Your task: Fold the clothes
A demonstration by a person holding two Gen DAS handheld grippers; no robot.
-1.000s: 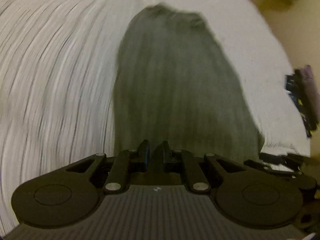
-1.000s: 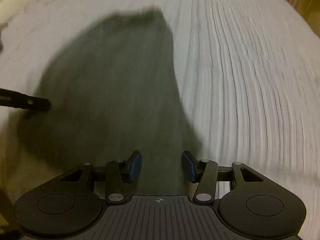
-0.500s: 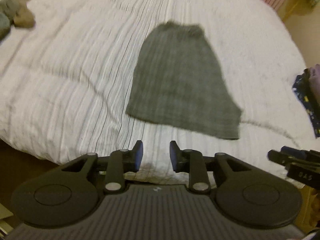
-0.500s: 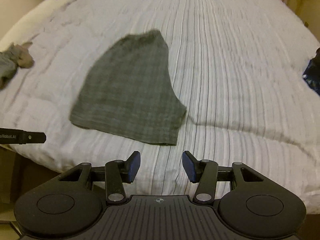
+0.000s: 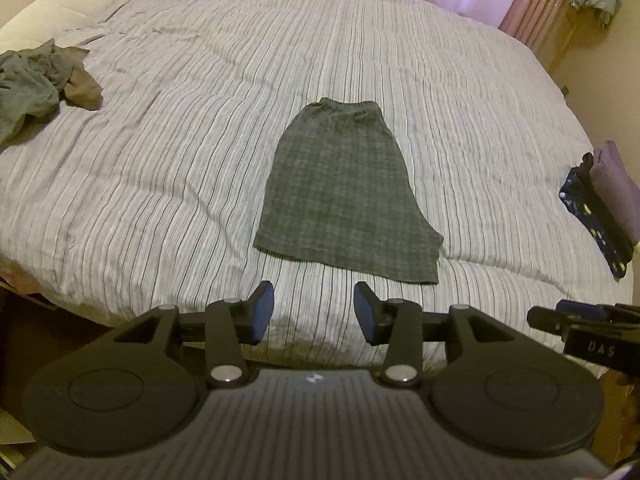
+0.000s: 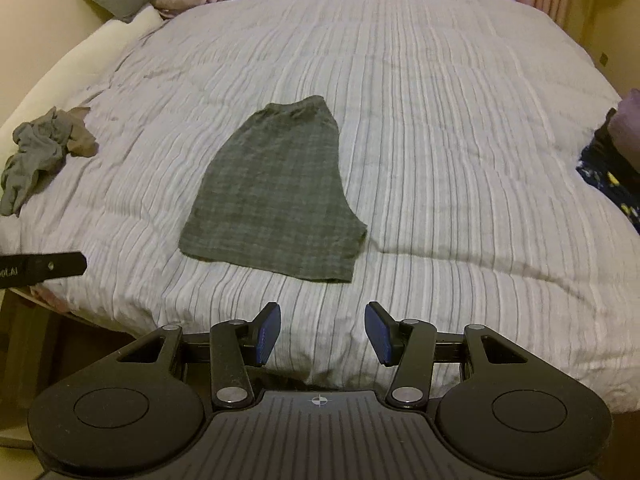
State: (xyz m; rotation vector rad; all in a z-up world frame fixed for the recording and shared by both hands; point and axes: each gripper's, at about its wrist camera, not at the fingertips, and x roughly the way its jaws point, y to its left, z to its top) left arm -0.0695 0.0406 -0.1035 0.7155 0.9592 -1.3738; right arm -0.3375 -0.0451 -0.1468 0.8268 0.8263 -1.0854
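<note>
1. Opening the left gripper (image 5: 314,310) — its jaws are parting with nothing between them.
2. I am holding the right gripper (image 6: 322,330) with jaws apart, empty.
3. Grey plaid shorts (image 5: 344,196) are lying flat mid-bed, on the striped duvet (image 5: 180,184) — beyond both grippers.

Crumpled grey clothes (image 5: 28,88) cut off by left edge in left wrist view; garment type unreadable. Dark patterned stack (image 5: 596,216) with purple fold on top runs off right edge. Right tool (image 5: 584,332) only partly visible at right edge, lettering incomplete. Left tool (image 6: 42,266) in right wrist view enters as black bar, label clipped. Bed (image 6: 460,120) near edge hidden behind tool bodies.
</note>
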